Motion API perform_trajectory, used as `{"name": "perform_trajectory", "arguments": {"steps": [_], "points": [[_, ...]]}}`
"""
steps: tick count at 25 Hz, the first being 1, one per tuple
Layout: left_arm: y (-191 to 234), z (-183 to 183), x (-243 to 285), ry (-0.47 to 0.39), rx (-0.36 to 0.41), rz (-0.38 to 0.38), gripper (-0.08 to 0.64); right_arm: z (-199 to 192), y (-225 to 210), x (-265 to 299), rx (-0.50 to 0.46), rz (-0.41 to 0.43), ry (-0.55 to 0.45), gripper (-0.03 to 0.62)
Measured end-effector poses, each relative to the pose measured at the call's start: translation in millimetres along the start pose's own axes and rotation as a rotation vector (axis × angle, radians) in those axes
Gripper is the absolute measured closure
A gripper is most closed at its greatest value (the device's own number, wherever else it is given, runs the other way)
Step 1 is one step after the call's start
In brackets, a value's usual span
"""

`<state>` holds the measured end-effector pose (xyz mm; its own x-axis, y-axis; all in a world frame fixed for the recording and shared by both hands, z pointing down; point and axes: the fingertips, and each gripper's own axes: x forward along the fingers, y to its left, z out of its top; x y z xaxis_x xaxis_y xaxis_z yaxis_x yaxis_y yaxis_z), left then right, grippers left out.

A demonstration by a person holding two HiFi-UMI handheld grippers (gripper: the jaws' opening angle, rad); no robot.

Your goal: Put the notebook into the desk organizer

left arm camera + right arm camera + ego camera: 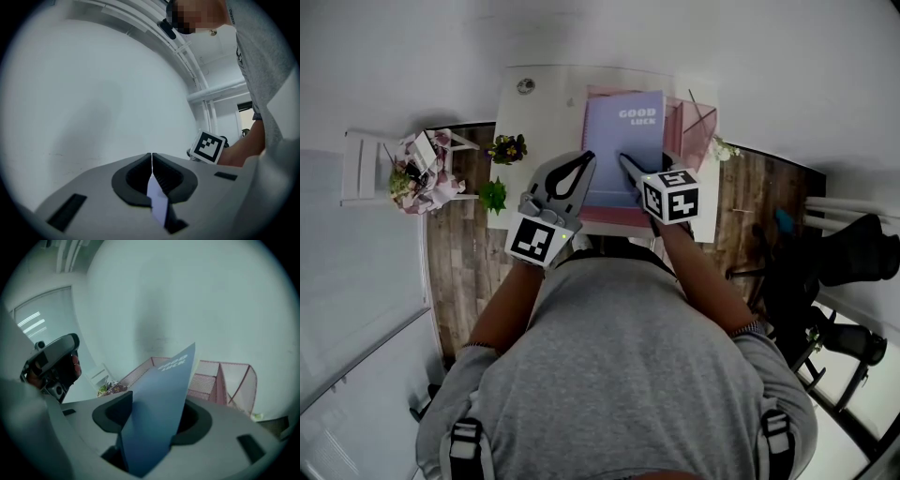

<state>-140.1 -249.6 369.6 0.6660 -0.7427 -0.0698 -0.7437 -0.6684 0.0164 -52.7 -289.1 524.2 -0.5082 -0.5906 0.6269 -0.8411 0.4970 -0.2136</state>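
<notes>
A lavender notebook (pixel 623 141) printed GOOD LUCK lies tilted over the pink mesh desk organizer (pixel 694 122) at the back of the white desk (pixel 534 112). My left gripper (pixel 586 161) holds its left edge; in the left gripper view the jaws (pixel 152 157) are shut on the thin notebook (pixel 157 199). My right gripper (pixel 623 159) is at the notebook's near edge. In the right gripper view the notebook (pixel 161 394) stands slanted between the wide jaws of that gripper (pixel 159 403), which stand clear of it, with the organizer (pixel 220 380) behind.
Two small potted plants (pixel 508 148) (pixel 493 195) sit at the desk's left edge. A flower bunch (pixel 417 173) rests on a white stool further left. A small round thing (pixel 525 85) lies at the desk's back left. Dark chairs (pixel 853 248) stand to the right.
</notes>
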Motion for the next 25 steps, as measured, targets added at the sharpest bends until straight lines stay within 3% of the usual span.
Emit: {"name": "perform_trajectory", "arguments": {"steps": [3,8,14,21,25], "points": [[-1,1,-1,-0.003,0.007,-0.011,0.535,-5,-5,1,0.054,-0.005,0.009,0.352],[-2,2,-2,-0.008,-0.003,-0.03,0.535,-17,-10,6,0.05,-0.064,0.045,0.459],[2,3,-5,-0.019,-0.009,-0.059,0.535,-23,-13,12,0.022,-0.11,0.08,0.422],[4,-1,-9,-0.017,-0.027,-0.095,0.535,-17,-10,8,-0.128,-0.239,0.089,0.389],[2,-2,-8,-0.022,-0.028,-0.116,0.535,-14,-10,4,-0.212,-0.308,0.101,0.331]]}}
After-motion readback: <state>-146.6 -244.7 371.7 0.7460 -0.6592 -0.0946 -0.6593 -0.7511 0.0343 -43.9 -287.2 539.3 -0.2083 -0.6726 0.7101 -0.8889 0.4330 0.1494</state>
